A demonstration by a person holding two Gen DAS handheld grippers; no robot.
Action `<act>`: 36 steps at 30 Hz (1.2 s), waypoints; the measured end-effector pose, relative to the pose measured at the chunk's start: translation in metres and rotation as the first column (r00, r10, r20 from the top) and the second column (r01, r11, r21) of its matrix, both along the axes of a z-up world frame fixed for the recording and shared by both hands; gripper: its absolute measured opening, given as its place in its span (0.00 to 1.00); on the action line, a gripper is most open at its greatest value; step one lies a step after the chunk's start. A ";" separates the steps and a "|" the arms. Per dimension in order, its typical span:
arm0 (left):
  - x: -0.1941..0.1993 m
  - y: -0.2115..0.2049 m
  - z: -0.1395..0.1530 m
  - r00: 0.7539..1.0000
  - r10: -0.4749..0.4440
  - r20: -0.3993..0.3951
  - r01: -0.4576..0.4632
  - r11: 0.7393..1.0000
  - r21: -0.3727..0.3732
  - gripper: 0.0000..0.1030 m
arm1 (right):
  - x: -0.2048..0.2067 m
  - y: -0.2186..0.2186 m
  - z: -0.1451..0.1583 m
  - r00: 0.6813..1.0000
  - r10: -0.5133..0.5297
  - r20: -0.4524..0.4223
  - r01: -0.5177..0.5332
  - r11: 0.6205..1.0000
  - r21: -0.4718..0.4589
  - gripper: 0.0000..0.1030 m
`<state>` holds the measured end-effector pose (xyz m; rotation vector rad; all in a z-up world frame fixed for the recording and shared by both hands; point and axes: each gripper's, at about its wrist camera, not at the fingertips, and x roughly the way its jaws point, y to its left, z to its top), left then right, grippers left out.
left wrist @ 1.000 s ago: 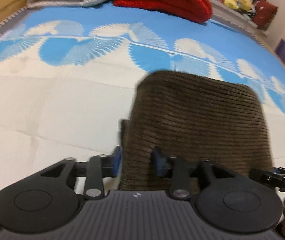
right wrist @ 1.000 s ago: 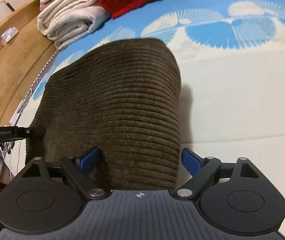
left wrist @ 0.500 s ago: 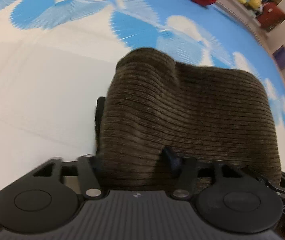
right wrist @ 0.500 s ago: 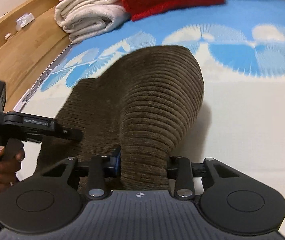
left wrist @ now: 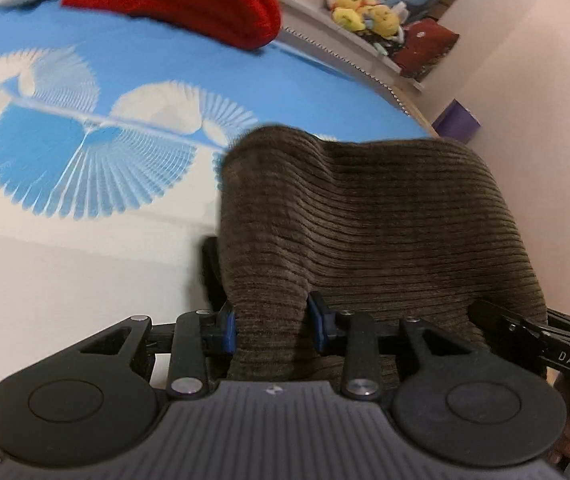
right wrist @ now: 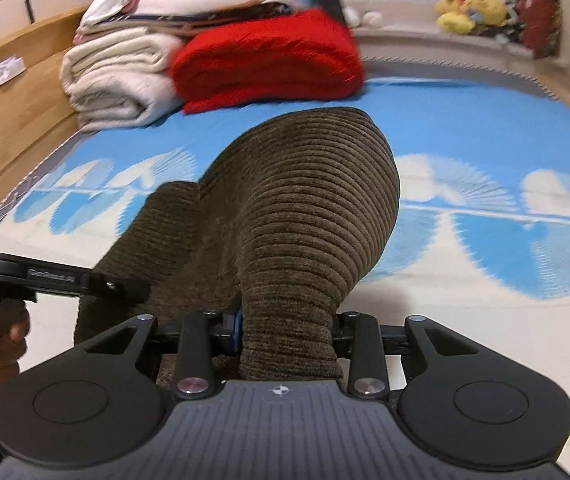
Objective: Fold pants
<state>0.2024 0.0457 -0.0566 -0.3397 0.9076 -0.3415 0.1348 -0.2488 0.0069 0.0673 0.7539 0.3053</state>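
Note:
The brown corduroy pants (left wrist: 365,220) lie on the bed, their near edge bunched and lifted. My left gripper (left wrist: 271,326) is shut on the pants' left near corner, cloth pinched between the blue pads. My right gripper (right wrist: 289,334) is shut on the pants' (right wrist: 297,224) right near corner, and the cloth humps up in front of it. The right gripper shows at the right edge of the left wrist view (left wrist: 525,332); the left gripper, with a hand on it, shows at the left of the right wrist view (right wrist: 65,280).
The bed sheet (left wrist: 65,152) is white with blue fan patterns. A red folded blanket (right wrist: 265,60) and a stack of white bedding (right wrist: 125,68) lie at the bed's far end. A wooden bed frame (right wrist: 13,100) runs along the left. Plush toys (right wrist: 469,8) sit on a far ledge.
The right gripper closed on the pants' corner. Both grippers lifted the near edge and the views tilted up toward the far end of the bed, bunching the cloth.

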 end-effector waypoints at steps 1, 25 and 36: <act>0.001 -0.006 -0.003 1.000 0.031 0.001 -0.031 0.995 0.095 0.40 | -0.001 -0.013 -0.004 1.000 -0.015 0.012 0.015 1.000 -0.002 0.42; -0.031 -0.078 0.001 0.953 -0.302 -0.033 0.299 0.914 0.276 0.34 | -0.015 -0.049 -0.081 0.977 -0.001 -0.212 -0.056 0.962 -0.266 0.54; -0.037 -0.079 -0.015 0.983 -0.183 -0.024 0.178 0.900 0.399 0.49 | 0.001 -0.061 -0.097 0.961 -0.159 -0.228 0.076 0.940 -0.333 0.68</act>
